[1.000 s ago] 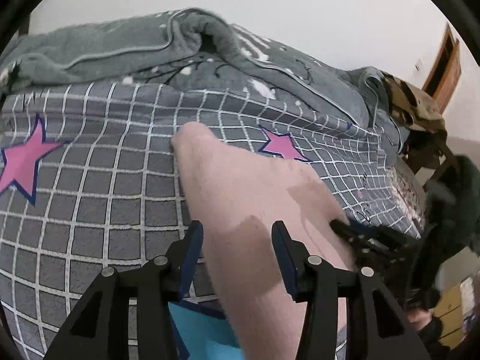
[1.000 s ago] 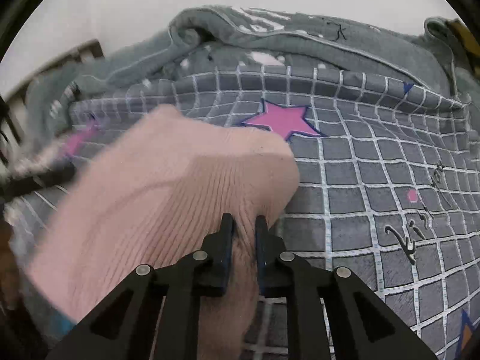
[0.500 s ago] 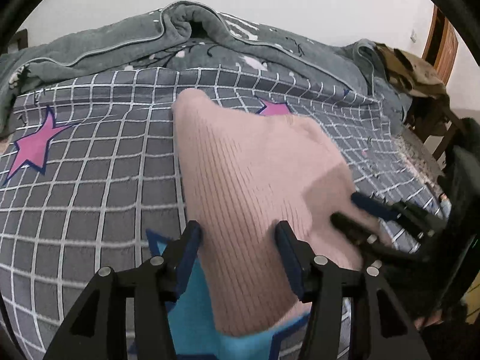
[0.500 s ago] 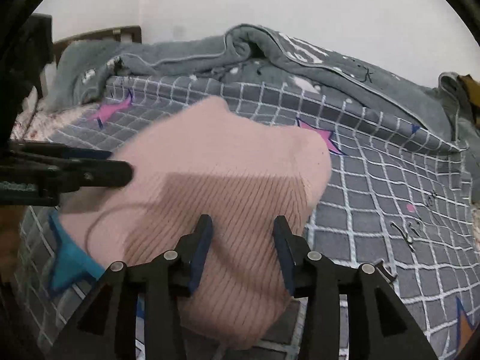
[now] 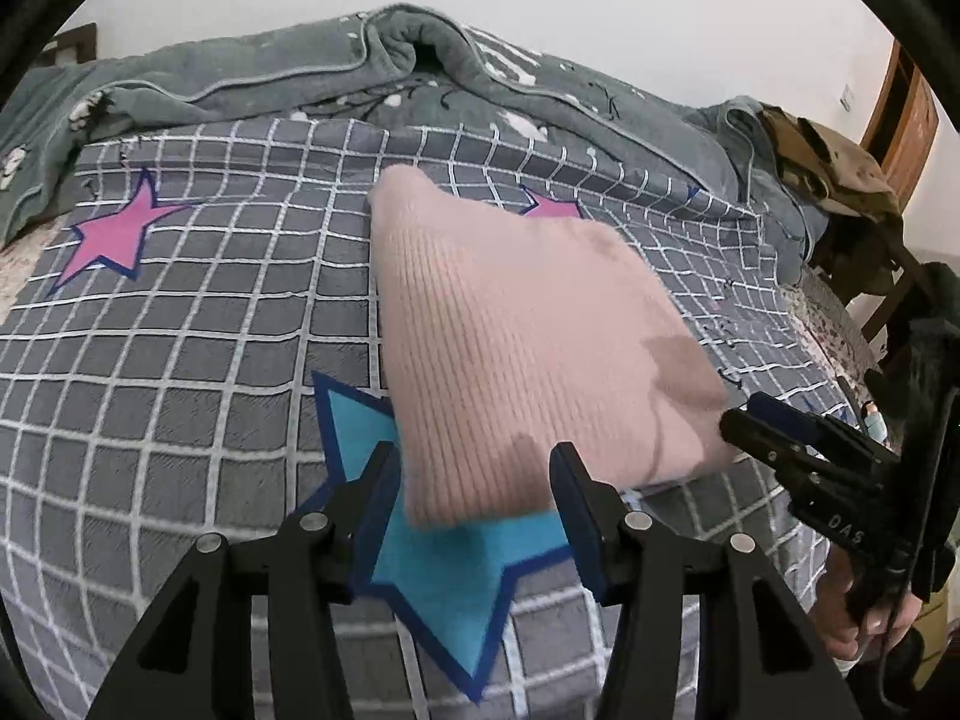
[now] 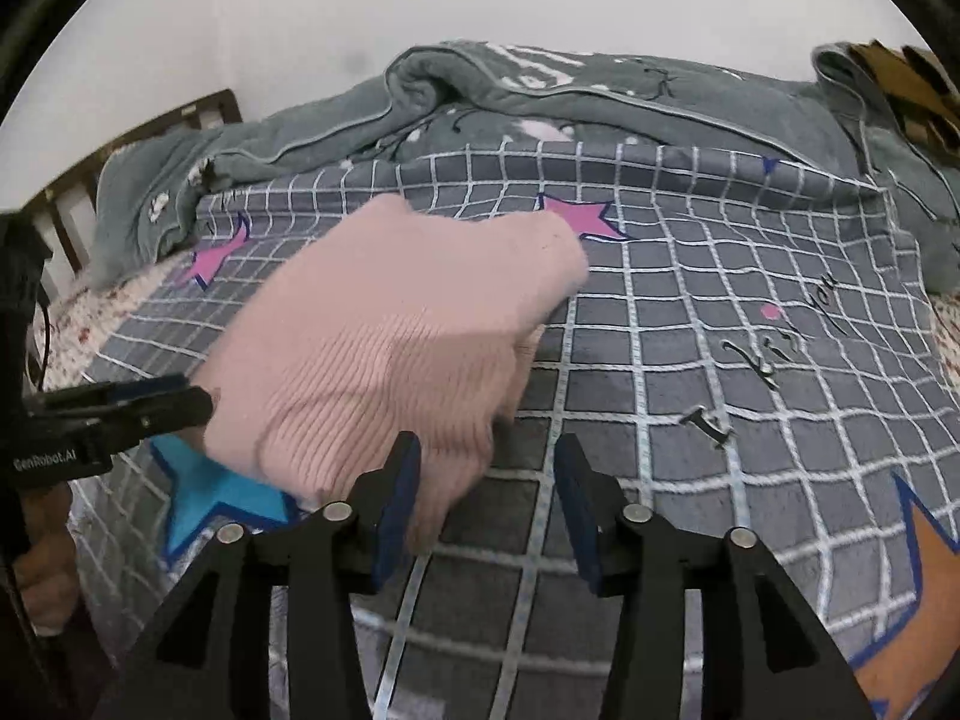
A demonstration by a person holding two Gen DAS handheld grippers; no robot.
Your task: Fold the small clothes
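Note:
A folded pink knit garment [image 5: 516,336] lies on the grey checked bed cover [image 5: 180,372]. Its near edge rests over a blue star print [image 5: 444,576]. My left gripper [image 5: 477,480] is open, and the garment's near corner sits loosely between its fingers without being pressed. In the right wrist view the same garment [image 6: 384,348] spreads ahead and to the left. My right gripper [image 6: 486,474] has its jaws opening; a bit of the garment's edge lies by its left finger [image 6: 399,486], not pinched. Each gripper shows in the other's view: the right gripper [image 5: 756,426], the left gripper [image 6: 180,402].
A bunched grey blanket [image 5: 420,60] runs along the back of the bed. A dark wooden headboard [image 6: 150,138] stands at the left. A chair with tan clothes [image 5: 834,168] stands at the bed's right end. A person's hand [image 5: 864,618] holds the right gripper.
The right gripper went from shut on the pink garment to open and let it go. Both grippers drew back toward the near edge. The garment now lies flat and the blue star shows.

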